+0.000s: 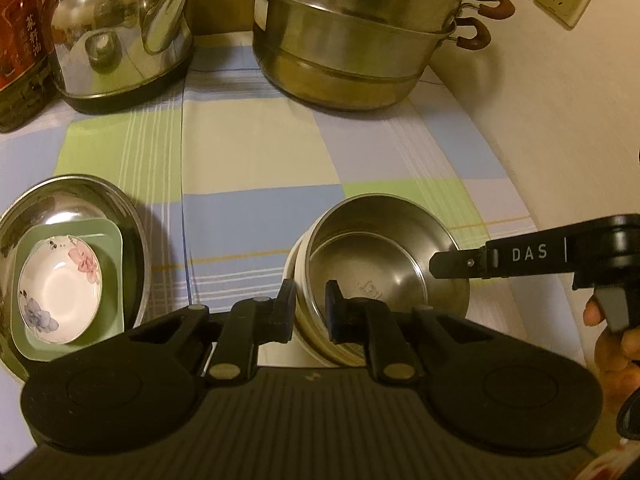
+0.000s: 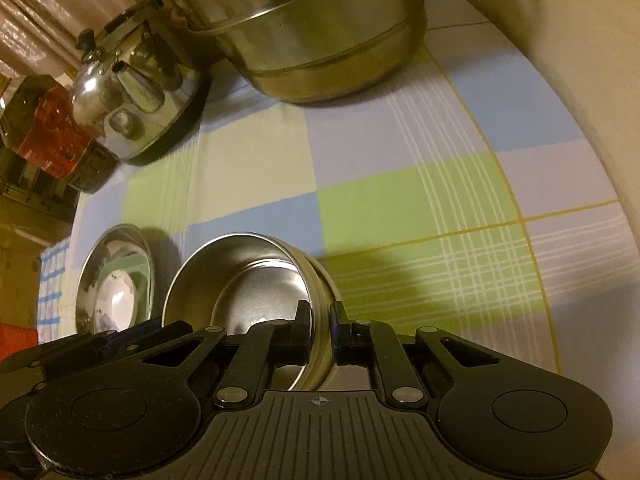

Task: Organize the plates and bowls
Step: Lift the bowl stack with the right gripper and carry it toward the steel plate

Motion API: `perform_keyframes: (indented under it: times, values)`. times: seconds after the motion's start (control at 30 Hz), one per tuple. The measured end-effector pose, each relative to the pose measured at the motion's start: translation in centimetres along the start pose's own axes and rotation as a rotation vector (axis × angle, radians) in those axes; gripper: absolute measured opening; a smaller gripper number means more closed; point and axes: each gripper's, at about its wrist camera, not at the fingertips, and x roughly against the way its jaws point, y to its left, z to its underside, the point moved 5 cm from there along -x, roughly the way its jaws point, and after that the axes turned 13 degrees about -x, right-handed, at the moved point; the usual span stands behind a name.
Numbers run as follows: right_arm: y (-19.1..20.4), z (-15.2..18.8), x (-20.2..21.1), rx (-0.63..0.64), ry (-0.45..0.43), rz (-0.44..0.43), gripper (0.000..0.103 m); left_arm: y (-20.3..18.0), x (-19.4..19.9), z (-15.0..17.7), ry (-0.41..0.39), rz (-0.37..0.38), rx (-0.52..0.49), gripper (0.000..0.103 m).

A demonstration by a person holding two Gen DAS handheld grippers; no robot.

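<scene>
Lower centre, the left gripper [image 1: 310, 312] and right gripper [image 2: 320, 326] each clench the thin rim of the nested round stainless-steel bowls [image 1: 380, 264]: light, rigid, slippery, so opposite rim grips suit.

Left hand-held gripper [image 1: 310, 312] on steel bowl [image 1: 384, 264] rim

Steel bowls [image 1: 384, 256], nested pair: a smaller polished bowl sits inside a wider one with a pale outer wall. Both are tilted, mouths turned up and toward the far side. Position: near right on the checked cloth.

Steel basin [image 1: 120, 216], wide, shiny, upright. Position: near left, well apart from the bowls.

Green square plate [image 1: 108, 240], pale, with rounded corners, lying in the basin.

Floral saucer [image 1: 60, 284], white with pink and blue flowers, resting on the green plate.
</scene>
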Motion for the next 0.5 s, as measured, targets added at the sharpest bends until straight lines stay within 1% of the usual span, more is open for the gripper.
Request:
perform_keyframes:
  times: [0.23,0.3,0.33,0.37,0.4,0.43,0.47,0.5]
  values:
    - [0.76,0.24,-0.25,0.077,0.001,0.031,0.01,0.1,-0.26,-0.06,0.01,-0.008,0.008,0.014]
    - [0.9,0.31,-0.2,0.094,-0.002,0.03,0.011,0.11,-0.11,-0.2,0.003,-0.025,0.003,0.014]
    - [0.98,0.32,-0.14,0.103,-0.007,0.029,0.013,0.07,-0.02,-0.25,0.0,-0.037,-0.004,0.016]
    - [0.99,0.32,0.01,0.11,-0.016,0.03,0.019,0.08,0.0,-0.29,0.002,-0.044,-0.008,0.021]
    - [1.0,0.29,0.15,0.116,-0.025,0.033,0.033,0.15,-0.01,-0.3,0.003,-0.048,-0.007,0.023]
    - [1.02,0.25,0.3,0.121,-0.035,0.032,0.04,0.25,-0.05,-0.3,0.004,-0.047,-0.003,0.026]
    - [1.0,0.19,0.41,0.124,-0.045,0.03,0.048,0.33,-0.15,-0.26,0.008,-0.044,0.002,0.026]
    - [0.94,0.15,0.41,0.124,-0.05,0.026,0.048,0.4,-0.27,-0.25,0.012,-0.042,0.007,0.026]
